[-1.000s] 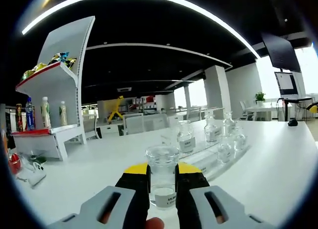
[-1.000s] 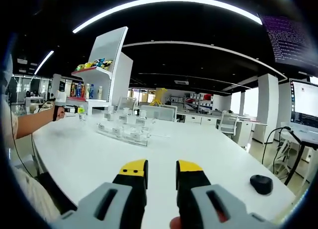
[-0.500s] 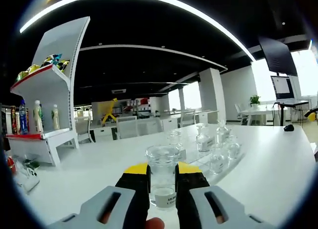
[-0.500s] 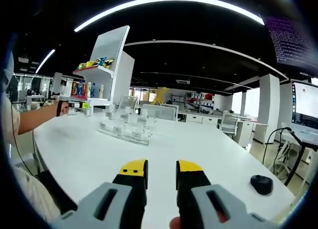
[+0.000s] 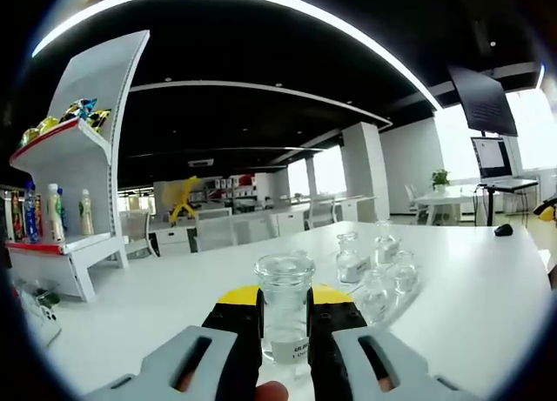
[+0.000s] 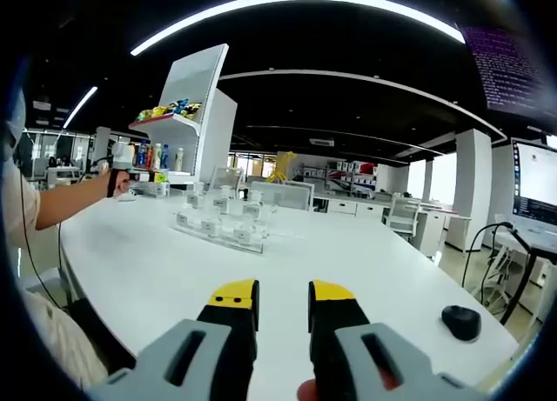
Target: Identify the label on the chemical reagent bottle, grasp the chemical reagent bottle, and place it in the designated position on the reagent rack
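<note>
Glass reagent bottle (image 5: pixel 285 310), labelled low on its front, stands upright, clamped between your left claw (image 5: pixel 285 307) jaws above the white counter (image 5: pixel 487 297). Beyond it sits the clear reagent rack (image 5: pixel 376 275) holding more bottles. Your right claw (image 6: pixel 283 304) hangs over the counter with jaws apart, gripping nothing; a black mouse (image 6: pixel 460 322) lies to its right.

The left gripper (image 5: pixel 285 307) has its jaws closed on something between them, while the right gripper (image 6: pixel 283 298) has its jaws apart and holds nothing.
</note>
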The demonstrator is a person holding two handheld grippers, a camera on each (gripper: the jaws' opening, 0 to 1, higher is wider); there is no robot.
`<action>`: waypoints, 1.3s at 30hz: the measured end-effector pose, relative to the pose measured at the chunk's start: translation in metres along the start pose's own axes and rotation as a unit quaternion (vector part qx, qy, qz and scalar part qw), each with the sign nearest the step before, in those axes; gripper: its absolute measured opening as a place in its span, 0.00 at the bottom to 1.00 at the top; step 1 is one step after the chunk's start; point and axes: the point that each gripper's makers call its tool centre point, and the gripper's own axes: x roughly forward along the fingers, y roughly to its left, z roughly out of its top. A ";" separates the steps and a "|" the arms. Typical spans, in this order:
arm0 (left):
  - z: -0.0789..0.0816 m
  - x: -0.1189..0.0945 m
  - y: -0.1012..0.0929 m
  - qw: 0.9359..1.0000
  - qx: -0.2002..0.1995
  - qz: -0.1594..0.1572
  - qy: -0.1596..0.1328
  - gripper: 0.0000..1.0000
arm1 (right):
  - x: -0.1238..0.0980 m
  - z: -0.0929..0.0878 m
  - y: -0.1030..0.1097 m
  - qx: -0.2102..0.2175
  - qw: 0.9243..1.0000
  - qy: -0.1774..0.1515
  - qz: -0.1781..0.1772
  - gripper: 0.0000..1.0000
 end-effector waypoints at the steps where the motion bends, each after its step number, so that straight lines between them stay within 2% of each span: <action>1: 0.001 0.002 -0.001 1.000 -0.001 -0.001 -0.001 0.18 | 0.000 0.000 0.000 0.000 1.000 0.000 0.000 0.22; 9: 0.010 0.023 -0.011 1.000 0.002 -0.011 -0.003 0.18 | -0.001 -0.001 -0.005 0.001 1.000 0.001 -0.005 0.22; 23: 0.013 0.047 -0.026 1.000 0.002 -0.024 -0.003 0.18 | -0.001 -0.003 -0.013 0.003 1.000 0.003 -0.011 0.22; 39: -0.007 0.064 -0.039 1.000 0.001 -0.031 0.004 0.18 | 0.002 -0.009 -0.016 0.006 1.000 0.009 -0.012 0.22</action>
